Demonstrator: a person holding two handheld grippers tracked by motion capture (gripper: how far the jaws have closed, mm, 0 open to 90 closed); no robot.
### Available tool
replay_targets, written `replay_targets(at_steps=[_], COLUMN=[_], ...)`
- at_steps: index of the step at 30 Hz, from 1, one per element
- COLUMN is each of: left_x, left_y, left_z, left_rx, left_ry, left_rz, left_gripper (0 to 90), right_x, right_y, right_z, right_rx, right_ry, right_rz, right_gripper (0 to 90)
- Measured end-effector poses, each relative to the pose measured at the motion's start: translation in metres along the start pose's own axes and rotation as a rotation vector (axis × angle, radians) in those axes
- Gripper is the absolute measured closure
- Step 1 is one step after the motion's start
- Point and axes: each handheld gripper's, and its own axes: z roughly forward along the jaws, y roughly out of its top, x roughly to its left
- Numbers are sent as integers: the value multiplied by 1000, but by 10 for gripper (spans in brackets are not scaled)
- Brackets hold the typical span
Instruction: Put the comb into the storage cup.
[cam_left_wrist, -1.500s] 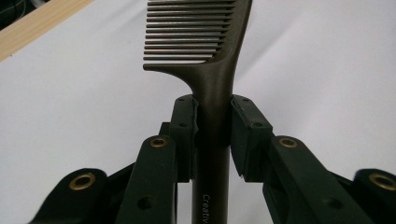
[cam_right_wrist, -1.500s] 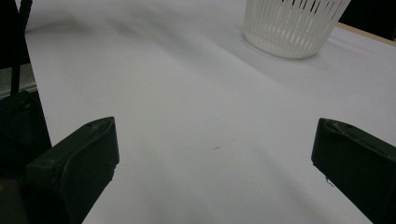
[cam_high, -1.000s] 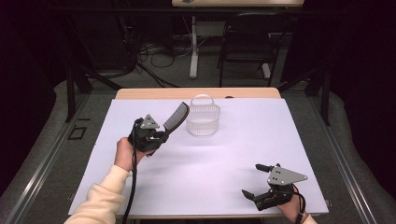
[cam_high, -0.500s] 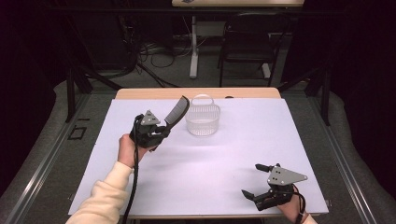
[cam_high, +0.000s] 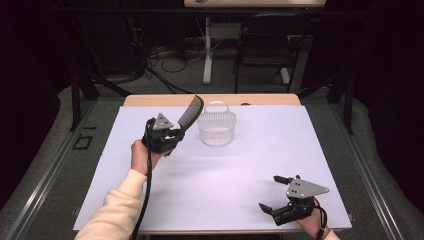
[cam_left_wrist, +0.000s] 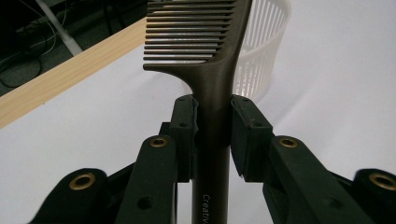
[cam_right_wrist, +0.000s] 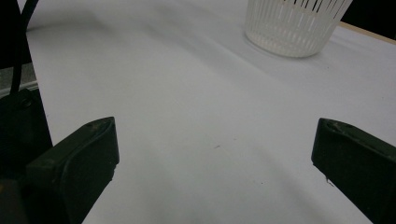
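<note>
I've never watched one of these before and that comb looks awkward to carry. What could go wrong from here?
The left tool grips the comb only low on its handle, so the long toothed end might swing or slip between the pads.

The basket looks light and stands loose on the white sheet; the comb may knock or tip it going in.

The comb seems longer than the basket is deep, so it could lean out and fall.

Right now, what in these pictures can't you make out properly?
- Comb: left gripper view, its tip is cut off by the top edge; the print on its handle runs off the bottom edge.
- Basket inside: high view, too small to tell any contents; right gripper view, the top edge cuts its rim.
</note>
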Motion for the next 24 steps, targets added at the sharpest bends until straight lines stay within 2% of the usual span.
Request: replay_targets(at_steps=[5, 24], left_x=[-1, 4], left_y=[4, 18], left_z=[2, 10], left_rx=[-9, -58], left_ry=[8, 26], left_rz=[11, -11], left_gripper=[722, 723], right_x=[0, 0], right_y=[0, 0], right_z=[0, 0], right_rx=[2, 1], right_ry=[0, -1], right_rz=[0, -1], right_gripper=[2, 1])
